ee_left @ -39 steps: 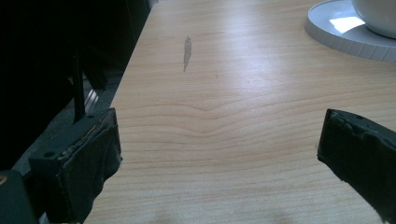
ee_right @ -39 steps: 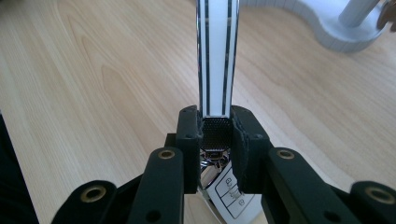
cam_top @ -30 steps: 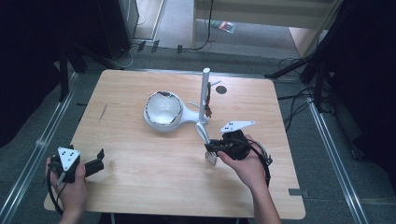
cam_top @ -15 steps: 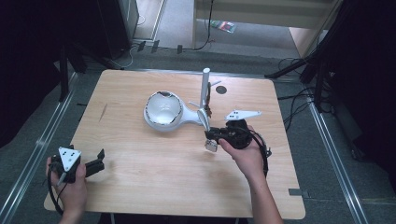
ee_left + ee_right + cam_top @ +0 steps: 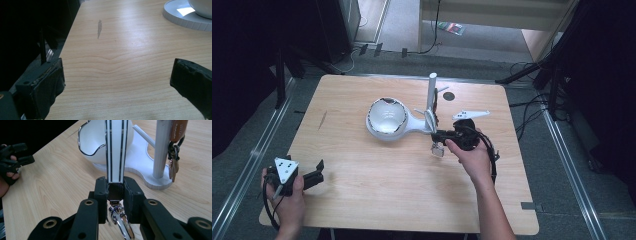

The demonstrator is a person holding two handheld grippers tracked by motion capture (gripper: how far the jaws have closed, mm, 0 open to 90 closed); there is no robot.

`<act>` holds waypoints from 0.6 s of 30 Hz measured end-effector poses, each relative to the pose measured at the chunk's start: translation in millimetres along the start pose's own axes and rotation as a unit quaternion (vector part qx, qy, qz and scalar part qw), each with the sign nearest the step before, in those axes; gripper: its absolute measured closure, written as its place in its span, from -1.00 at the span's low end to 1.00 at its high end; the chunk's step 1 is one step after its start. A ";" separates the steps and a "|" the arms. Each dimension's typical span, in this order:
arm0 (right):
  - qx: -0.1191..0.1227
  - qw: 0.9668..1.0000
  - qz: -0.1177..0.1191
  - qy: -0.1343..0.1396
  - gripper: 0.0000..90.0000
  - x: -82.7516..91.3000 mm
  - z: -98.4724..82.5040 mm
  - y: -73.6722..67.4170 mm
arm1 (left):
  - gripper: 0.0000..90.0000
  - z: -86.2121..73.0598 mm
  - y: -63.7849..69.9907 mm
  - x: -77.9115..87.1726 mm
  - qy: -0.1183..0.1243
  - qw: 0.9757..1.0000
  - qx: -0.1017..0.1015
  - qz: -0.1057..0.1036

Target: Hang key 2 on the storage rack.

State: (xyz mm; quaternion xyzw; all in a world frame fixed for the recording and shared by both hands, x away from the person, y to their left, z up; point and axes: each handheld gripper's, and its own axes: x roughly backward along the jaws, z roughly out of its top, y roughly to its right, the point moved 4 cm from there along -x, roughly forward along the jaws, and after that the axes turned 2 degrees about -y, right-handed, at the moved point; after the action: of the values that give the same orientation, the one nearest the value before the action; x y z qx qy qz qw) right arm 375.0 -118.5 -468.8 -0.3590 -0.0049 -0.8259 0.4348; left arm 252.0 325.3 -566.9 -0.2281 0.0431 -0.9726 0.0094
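My right gripper (image 5: pixel 116 191) is shut on a white strap with black stripes (image 5: pixel 116 150); a metal clasp (image 5: pixel 120 220) hangs from the strap's black end below the jaws. In the high view the right gripper (image 5: pixel 444 135) hovers just in front of the white stand's pole (image 5: pixel 431 95), with the clasp (image 5: pixel 438 149) dangling over the table. Keys on a brown fob (image 5: pixel 176 142) hang on the pole (image 5: pixel 162 152). The stand's white bowl (image 5: pixel 387 117) sits to the left. My left gripper (image 5: pixel 316 172) rests open near the table's front left corner, its jaws wide apart over bare wood (image 5: pixel 117 82).
The stand's flat white base (image 5: pixel 185 17) lies ahead of the left gripper. A dark round hole (image 5: pixel 448 95) marks the wooden table (image 5: pixel 377 200) behind the pole. Black cables and stands line the floor beyond the right edge.
My right gripper has carried the strap and clasp away from the person, closer to the stand's pole. The left gripper has stayed put.
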 end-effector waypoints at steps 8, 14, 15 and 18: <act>-0.016 1.000 0.020 0.003 0.68 -3.5 1.8 8.9 | -1.00 0.0 0.2 0.0 0.000 1.000 -0.002 0.001; -0.025 0.999 0.032 -0.001 0.68 -7.4 2.4 12.1 | -1.00 0.0 0.3 0.0 0.000 1.000 -0.002 0.002; -0.027 0.999 0.032 -0.004 0.68 -8.0 2.5 13.2 | -1.00 0.0 0.2 0.0 0.000 1.000 -0.002 0.002; -0.033 0.999 0.037 -0.002 0.68 -9.1 3.2 15.3 | -1.00 0.0 0.2 0.0 0.000 1.000 -0.002 0.001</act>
State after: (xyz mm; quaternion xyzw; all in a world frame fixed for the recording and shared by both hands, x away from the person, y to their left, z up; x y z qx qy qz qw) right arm 391.2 -120.6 -476.5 -0.3746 0.0345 -0.8085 0.4526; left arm 252.0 325.1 -566.9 -0.2278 0.0452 -0.9726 0.0102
